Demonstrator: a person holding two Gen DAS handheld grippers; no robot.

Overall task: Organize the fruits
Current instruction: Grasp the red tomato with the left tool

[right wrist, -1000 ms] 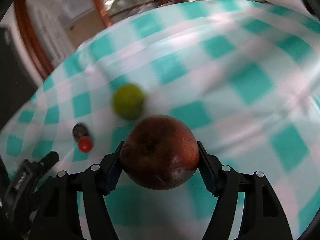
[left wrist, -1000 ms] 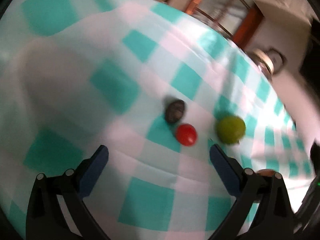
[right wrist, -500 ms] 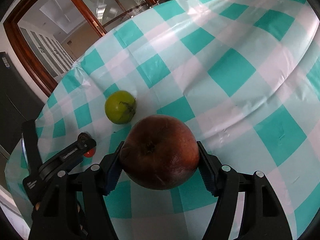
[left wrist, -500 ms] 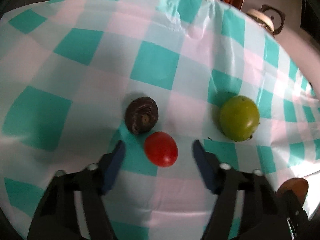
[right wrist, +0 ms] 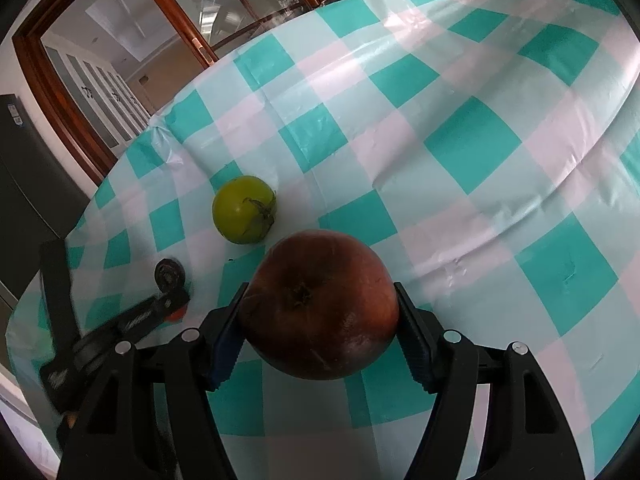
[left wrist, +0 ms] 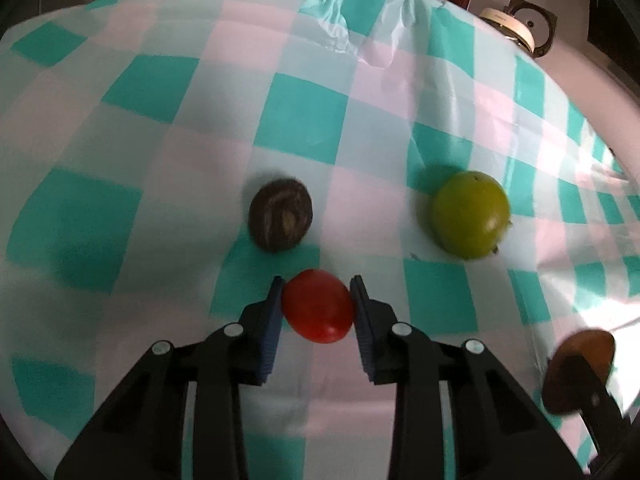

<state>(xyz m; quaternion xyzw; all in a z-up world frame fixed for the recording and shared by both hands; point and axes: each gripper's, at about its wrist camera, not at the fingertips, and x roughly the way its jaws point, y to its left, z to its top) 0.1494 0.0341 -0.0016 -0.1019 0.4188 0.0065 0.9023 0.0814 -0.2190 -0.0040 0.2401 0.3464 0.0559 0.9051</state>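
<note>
Fruits: smooth oval red tomato (left wrist: pixel 318 307), glossy round green tomato (left wrist: pixel 470 215), on checked plastic cloth (left wrist: pixel 300 120).

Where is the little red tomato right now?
In the left wrist view, the red tomato sits low in the middle, pinched between the left gripper's fingers, just below the dark fruit.

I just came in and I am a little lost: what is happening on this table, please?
A person is sorting fruit with tongs in each hand. The left tongs have just closed on a small red tomato. The right tongs hold a brown-red apple. A green tomato and a dark round fruit lie on the checked tablecloth.
</note>
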